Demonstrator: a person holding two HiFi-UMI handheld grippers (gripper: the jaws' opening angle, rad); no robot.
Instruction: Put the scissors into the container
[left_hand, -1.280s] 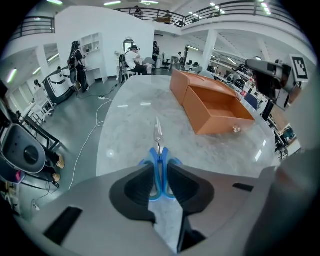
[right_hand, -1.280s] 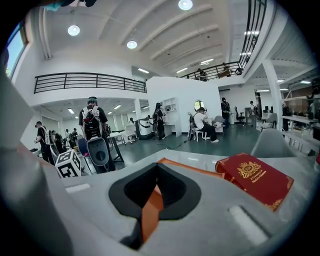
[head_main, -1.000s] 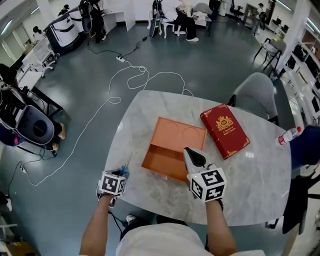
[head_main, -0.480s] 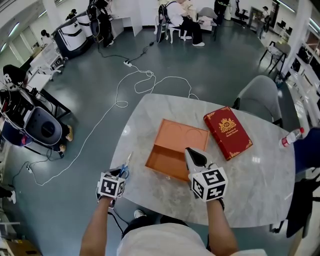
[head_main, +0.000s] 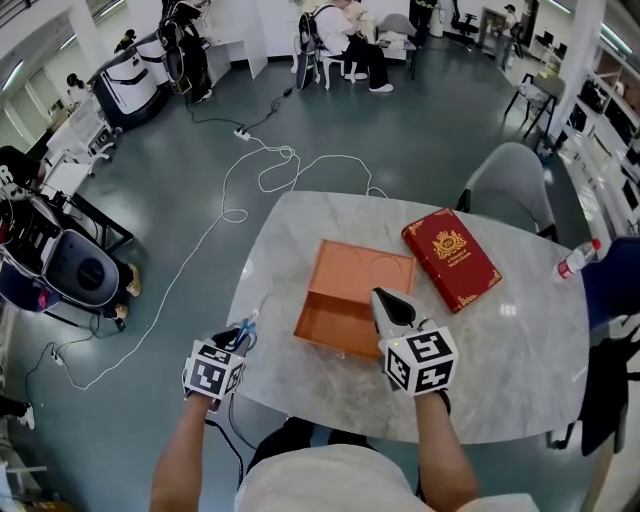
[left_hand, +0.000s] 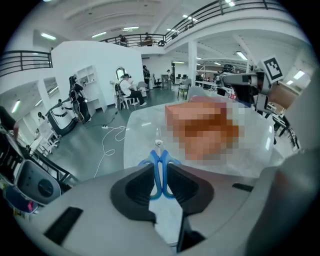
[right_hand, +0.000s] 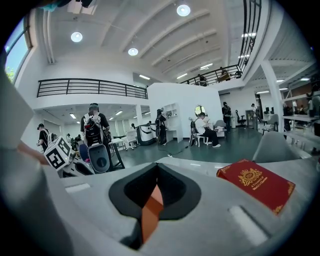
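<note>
Left gripper farther beyond table edge, jaws clamped on scissors; right gripper jaws pinching container wall.

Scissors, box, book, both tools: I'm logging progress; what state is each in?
scissors: blades closed, gripped by the handles, outside the orange box.
left tool: shut on scissors.
orange box: open, empty.
right tool: shut on orange box's near wall.
red book: closed, lying flat.
</note>
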